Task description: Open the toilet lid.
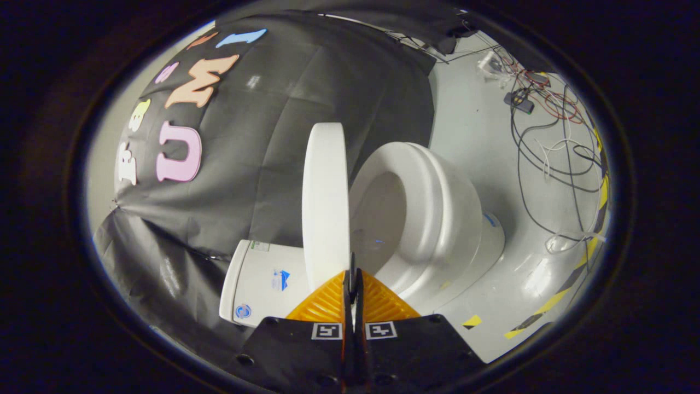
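The white toilet lid (325, 208) stands raised off the seat and I see it edge-on, just ahead of my fingers. To one side of it lies the seat ring (432, 202) around the open bowl (383, 219). On the lid's other side is the tank (262, 282). My gripper (350, 276) is shut, its two fingers pressed together with only a thin dark slit between them. The fingertips sit right at the lid's near edge, by the side that faces the bowl. Whether they touch the lid I cannot tell.
Black booth cloth (262, 153) hangs behind the tank and lid. Beyond the bowl, the pale floor (481, 126) carries loose cables (547, 148). Yellow-and-black tape (569, 284) runs along the floor's outer edge.
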Demonstrator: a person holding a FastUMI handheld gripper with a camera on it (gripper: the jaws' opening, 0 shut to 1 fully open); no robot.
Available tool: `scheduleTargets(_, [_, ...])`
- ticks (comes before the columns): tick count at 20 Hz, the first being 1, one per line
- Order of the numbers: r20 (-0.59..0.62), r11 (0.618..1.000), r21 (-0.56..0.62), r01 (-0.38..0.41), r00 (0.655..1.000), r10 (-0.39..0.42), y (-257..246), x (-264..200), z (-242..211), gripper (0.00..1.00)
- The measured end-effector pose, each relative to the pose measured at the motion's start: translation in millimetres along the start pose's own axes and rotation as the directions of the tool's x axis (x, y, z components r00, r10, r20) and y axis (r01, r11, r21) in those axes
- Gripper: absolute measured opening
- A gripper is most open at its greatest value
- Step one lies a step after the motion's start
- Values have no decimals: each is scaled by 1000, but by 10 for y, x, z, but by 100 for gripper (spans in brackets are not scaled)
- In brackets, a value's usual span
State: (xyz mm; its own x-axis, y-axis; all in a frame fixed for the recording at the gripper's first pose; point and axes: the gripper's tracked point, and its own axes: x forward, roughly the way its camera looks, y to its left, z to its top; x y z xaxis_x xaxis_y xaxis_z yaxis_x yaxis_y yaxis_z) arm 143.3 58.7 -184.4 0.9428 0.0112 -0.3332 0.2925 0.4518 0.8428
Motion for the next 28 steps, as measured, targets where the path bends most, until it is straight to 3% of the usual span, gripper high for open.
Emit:
scheduleTargets(6, [21, 1000, 2, 4, 1000, -4, 345, -57, 0, 2])
scheduleTargets(19, [81, 983, -172, 61, 996, -47, 889, -98, -68, 5])
scheduleTargets(28, [128, 932, -350, 93, 991, -51, 1302, -117, -156, 5])
